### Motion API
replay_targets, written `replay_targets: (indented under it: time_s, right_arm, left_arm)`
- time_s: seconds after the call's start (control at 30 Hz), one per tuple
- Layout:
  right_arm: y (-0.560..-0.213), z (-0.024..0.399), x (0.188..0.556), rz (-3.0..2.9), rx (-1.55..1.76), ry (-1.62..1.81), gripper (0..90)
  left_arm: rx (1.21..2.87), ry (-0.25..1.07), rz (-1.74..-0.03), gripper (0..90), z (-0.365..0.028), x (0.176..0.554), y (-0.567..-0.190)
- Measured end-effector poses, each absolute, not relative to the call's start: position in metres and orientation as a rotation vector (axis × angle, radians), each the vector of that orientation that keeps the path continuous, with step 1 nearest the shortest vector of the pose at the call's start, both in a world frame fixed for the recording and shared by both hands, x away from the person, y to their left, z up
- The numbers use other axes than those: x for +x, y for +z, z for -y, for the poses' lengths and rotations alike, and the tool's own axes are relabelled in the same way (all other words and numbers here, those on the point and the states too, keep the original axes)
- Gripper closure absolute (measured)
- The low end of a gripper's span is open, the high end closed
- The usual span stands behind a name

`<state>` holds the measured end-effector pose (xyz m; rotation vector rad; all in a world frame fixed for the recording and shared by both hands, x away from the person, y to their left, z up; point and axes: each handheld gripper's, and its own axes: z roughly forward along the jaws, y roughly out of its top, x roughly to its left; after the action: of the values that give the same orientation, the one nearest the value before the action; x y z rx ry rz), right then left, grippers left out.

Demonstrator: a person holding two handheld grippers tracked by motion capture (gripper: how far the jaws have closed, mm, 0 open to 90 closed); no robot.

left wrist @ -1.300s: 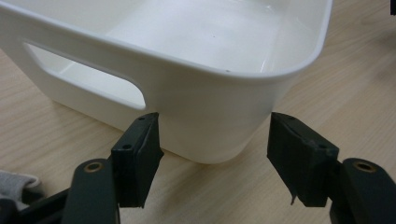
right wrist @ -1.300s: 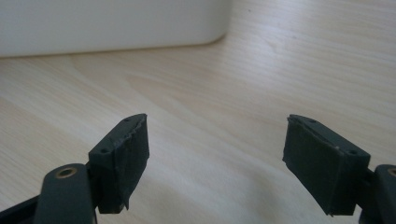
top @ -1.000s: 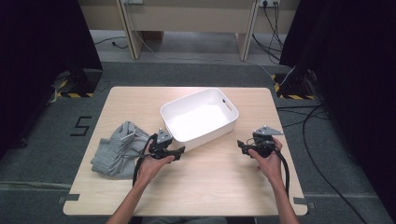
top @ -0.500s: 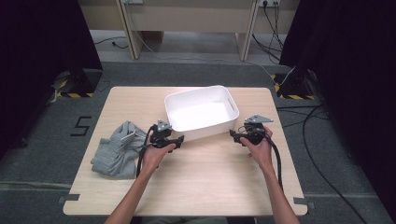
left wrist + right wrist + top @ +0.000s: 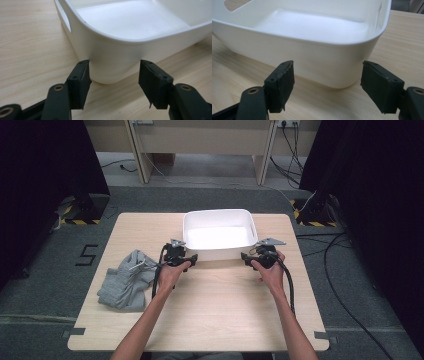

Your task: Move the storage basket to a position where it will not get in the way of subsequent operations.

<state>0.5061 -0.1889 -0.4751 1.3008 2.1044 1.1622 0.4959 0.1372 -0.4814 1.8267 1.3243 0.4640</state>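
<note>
Closing both hand-held grippers, left (image 5: 192, 259) and right (image 5: 245, 257), still apart, around the near corners of the white tub (image 5: 219, 251), now squared up; probably readying a two-handed lift.

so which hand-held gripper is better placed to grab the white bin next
Left, narrowly. The left hand-held gripper has the white bin's rounded near corner nearly between its open jaws, close to one pad. The right hand-held gripper also faces a corner, but stands farther back.
</note>
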Motion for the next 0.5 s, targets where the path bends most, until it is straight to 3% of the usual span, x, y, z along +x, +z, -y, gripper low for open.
replay_targets:
  time_s: [0.5]
  right_arm:
    - [-0.474, 0.182, 0.526, -2.066, 1.362, 1.103, 32.0]
  left_arm:
    - [1.813, 0.459, -1.372, 43.3, -0.135, 0.515, -0.491]
